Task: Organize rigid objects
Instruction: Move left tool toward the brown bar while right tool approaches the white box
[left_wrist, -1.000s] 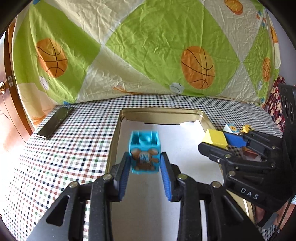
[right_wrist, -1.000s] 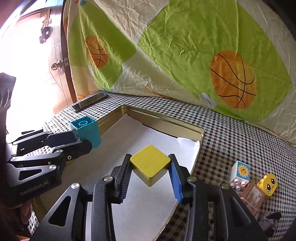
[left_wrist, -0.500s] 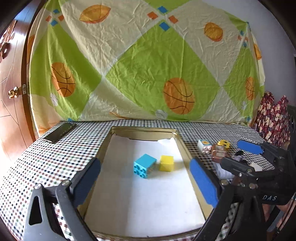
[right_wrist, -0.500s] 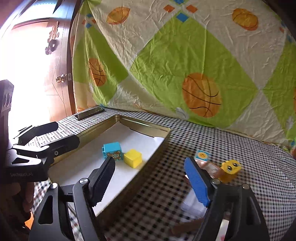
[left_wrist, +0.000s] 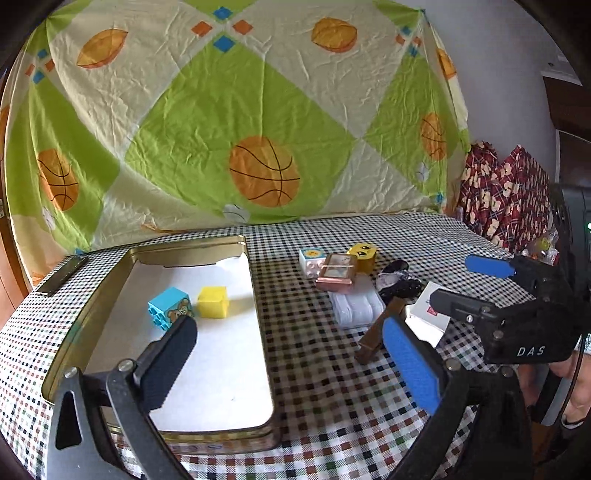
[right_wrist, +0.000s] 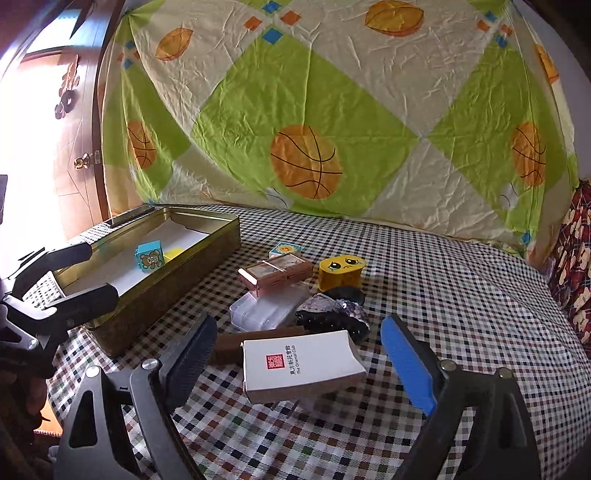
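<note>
A dark bar (left_wrist: 61, 276) lies at the far left edge of the checked cloth (left_wrist: 314, 373). Beside it stands the gold tin (left_wrist: 258, 295), lined with white paper. Inside, the blue block (left_wrist: 168, 308) lies on its side, with the yellow cube (left_wrist: 212, 301) just beside it on the right.

The left gripper (left_wrist: 291, 354) has just been opening; its jaws stand wide apart and empty, one over the tin, one over the cloth.

Right of the tin lies a loose group: a white sun block (left_wrist: 312, 260), a pink case (left_wrist: 338, 273), a yellow face block (left_wrist: 364, 254), a clear box (left_wrist: 356, 308), a dark sequined item (left_wrist: 399, 280), a brown stick (left_wrist: 380, 328) and a white card box (right_wrist: 299, 365).

The right gripper (right_wrist: 301, 349) has also just been opening. It is released, jaws wide, with the card box between them; the pads do not press on it.
</note>
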